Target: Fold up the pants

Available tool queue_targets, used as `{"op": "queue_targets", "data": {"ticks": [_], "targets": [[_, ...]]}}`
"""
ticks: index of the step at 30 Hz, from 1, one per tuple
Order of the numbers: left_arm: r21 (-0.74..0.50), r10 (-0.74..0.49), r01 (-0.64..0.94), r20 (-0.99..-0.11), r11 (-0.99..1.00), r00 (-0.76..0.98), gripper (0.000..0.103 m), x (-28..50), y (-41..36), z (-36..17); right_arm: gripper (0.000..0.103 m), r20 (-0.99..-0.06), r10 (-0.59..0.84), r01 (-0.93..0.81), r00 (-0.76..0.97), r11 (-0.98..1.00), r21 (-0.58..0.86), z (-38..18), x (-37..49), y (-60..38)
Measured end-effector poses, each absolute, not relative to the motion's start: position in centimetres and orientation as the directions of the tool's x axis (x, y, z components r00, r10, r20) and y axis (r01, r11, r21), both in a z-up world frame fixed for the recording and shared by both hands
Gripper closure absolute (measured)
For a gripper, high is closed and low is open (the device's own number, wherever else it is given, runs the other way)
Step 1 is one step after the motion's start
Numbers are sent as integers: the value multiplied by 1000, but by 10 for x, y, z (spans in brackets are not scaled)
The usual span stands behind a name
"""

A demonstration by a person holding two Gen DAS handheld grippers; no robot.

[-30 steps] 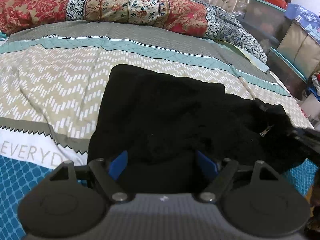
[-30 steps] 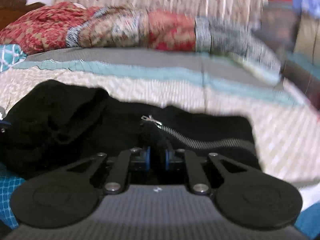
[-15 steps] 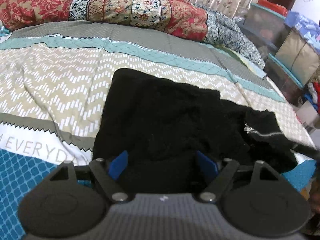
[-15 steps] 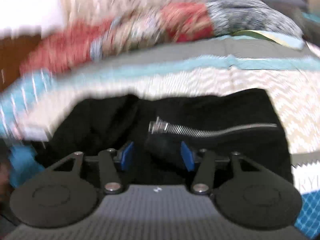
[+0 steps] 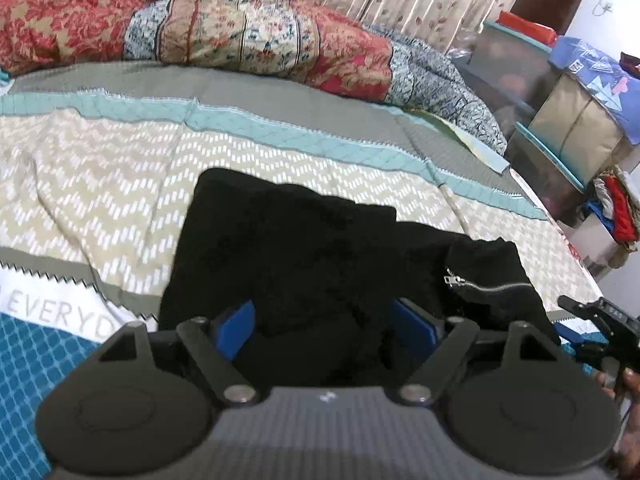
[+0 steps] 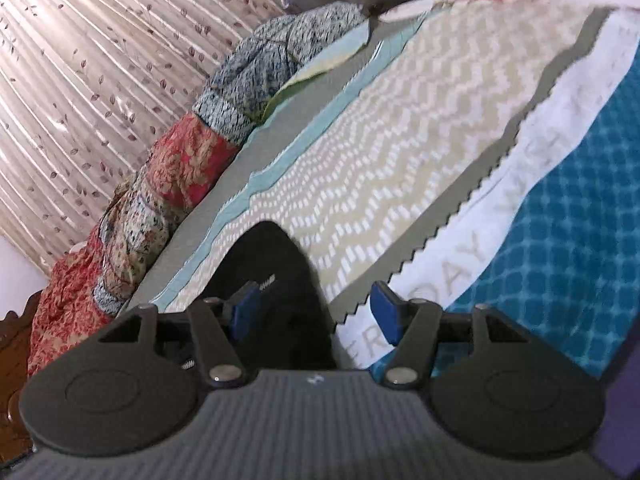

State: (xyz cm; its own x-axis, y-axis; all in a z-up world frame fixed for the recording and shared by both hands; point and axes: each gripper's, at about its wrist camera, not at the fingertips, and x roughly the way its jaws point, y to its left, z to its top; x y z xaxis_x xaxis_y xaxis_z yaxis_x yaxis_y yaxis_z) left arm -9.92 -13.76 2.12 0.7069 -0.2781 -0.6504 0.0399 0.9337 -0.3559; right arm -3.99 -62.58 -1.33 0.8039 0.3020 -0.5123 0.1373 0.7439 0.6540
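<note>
Your right gripper [image 6: 316,312] has just let go: a second ago it pinched the zipper [image 5: 486,286] end of the pants [image 5: 304,264], and its jaws have been opening since, so now they stand spread with nothing pressed between the pads, only a corner of black cloth lying under them. It has rolled over and swung out past the pants' right edge. That fold looks placed, with the zipper end resting on top of the pile. Your left gripper [image 5: 324,330] hangs over the near edge, jaws wide, cloth between them but not squeezed. The pants lie bunched in the middle of the bedspread [image 5: 100,200]; you have open bedding left and beyond, the quilt [image 5: 248,36] well clear.
</note>
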Motion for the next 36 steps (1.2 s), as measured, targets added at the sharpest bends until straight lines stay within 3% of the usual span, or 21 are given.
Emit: {"op": "queue_targets", "data": {"ticks": [4,6,7,9,11,17,22,27,30,32,33,34,35,36], "targets": [[-355,-278,37,-659,934,699,25,-101,-140,21,38,-536,354,96,766,762,640,-20,-34,-612],[-349,-272,36,-660,937,700,25,-102,-139,22,51,-561,368,74,742,786,614,-21,-31,-606],[-349,-270,32,-660,936,701,25,-102,-138,22,72,-581,375,70,723,795,602,-22,-32,-606],[-356,-268,22,-659,934,703,25,-103,-135,22,81,-580,381,59,720,799,598,-14,-36,-600],[-367,-266,10,-655,930,707,25,-103,-131,22,84,-534,413,18,737,778,628,4,-41,-595],[-425,-263,-39,-626,904,734,25,-106,-103,22,84,-411,522,-186,747,758,625,75,-47,-542],[-502,-250,-102,-585,859,772,25,-116,-65,21,84,-379,656,-398,653,722,566,109,-42,-450],[-535,-209,-166,-570,828,795,25,-132,-29,15,84,-450,749,-570,486,662,487,97,-34,-334],[-546,-192,-201,-577,813,794,25,-140,-13,8,83,-564,731,-641,384,651,406,64,-35,-268],[-557,-188,-220,-582,801,791,25,-143,-6,4,79,-678,677,-643,286,660,388,31,-31,-240],[-564,-190,-224,-581,795,792,25,-144,-3,2,79,-688,675,-623,267,666,411,24,-32,-240],[-568,-192,-222,-577,792,794,25,-145,-2,1,75,-656,707,-614,263,647,452,28,-36,-248],[-569,-194,-216,-573,793,796,25,-145,-2,1,61,-616,746,-621,254,613,488,37,-38,-257],[-568,-198,-208,-571,796,797,25,-145,-3,1,55,-580,774,-626,254,588,511,45,-41,-269]]}}
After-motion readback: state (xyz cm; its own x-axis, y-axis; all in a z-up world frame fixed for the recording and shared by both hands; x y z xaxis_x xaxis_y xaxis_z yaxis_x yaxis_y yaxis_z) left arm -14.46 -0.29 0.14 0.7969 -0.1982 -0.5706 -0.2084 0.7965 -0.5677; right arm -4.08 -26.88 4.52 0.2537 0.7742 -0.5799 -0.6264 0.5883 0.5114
